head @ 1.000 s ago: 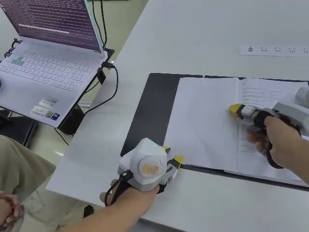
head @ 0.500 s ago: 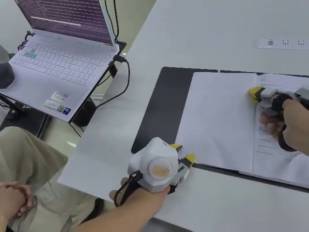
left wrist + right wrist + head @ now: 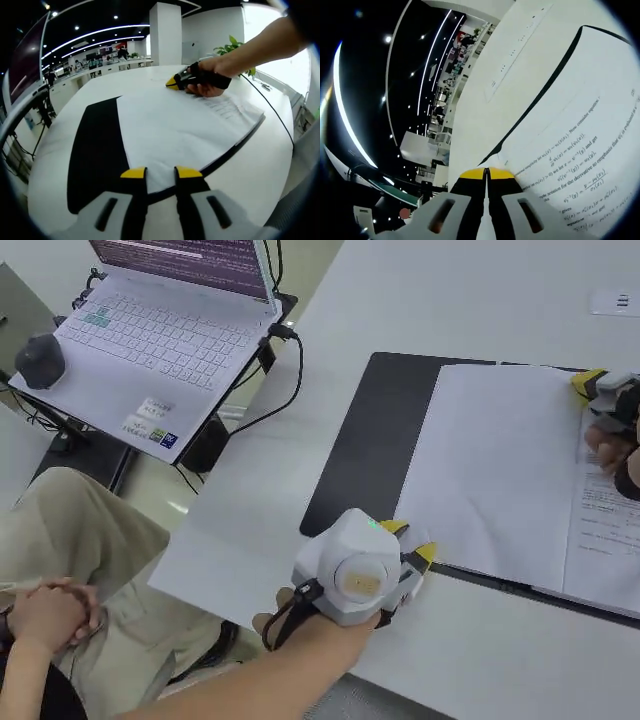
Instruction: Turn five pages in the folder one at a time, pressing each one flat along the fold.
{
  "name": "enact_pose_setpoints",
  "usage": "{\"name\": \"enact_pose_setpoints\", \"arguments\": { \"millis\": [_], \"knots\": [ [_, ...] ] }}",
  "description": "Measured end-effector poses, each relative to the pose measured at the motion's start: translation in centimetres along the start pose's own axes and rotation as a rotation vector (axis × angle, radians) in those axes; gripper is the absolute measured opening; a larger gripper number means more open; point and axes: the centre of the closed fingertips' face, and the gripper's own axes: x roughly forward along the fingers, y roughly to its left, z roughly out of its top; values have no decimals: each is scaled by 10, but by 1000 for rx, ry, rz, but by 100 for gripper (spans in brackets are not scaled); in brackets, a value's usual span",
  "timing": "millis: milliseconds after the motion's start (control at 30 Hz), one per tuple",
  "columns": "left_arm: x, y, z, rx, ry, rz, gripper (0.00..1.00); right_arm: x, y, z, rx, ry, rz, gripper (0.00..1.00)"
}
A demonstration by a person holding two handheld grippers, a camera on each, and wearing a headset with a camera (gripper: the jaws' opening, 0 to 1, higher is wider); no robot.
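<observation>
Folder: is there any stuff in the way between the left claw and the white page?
No, nothing visible is in the way. The left claw is open, right at the near edge of the white page, which lies on the black folder.

Pretty clearly an open-plan office, not anyone's home. The bench is a big white table (image 3: 480, 300), with an open white laptop (image 3: 160, 350) on a black stand at 10 o'clock in the head view and a flat white power strip (image 3: 615, 302) on the tabletop at 2 o'clock. The left gripper view gives the room away: long white ceiling light strips (image 3: 95, 42) at 11 o'clock, a square white column (image 3: 165, 32) at 12, rows of long white desks (image 3: 100, 70) with a few people far off, and a green potted plant (image 3: 235, 47) at 1 o'clock
</observation>
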Motion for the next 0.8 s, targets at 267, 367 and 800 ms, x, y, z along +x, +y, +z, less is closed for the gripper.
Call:
{"name": "enact_pose_setpoints", "arguments": {
  "millis": [267, 367, 800],
  "knots": [
    [-1, 1, 0, -5, -2, 2, 20, 4, -1, 7, 71, -34, 6, 0],
    [-1, 1, 1, -4, -1, 2, 20, 2, 1, 6, 104, -19, 20, 0],
    [-2, 0, 1, -4, -2, 2, 20, -21, 3, -24, 78, 147, 59, 0]
  ]
}}
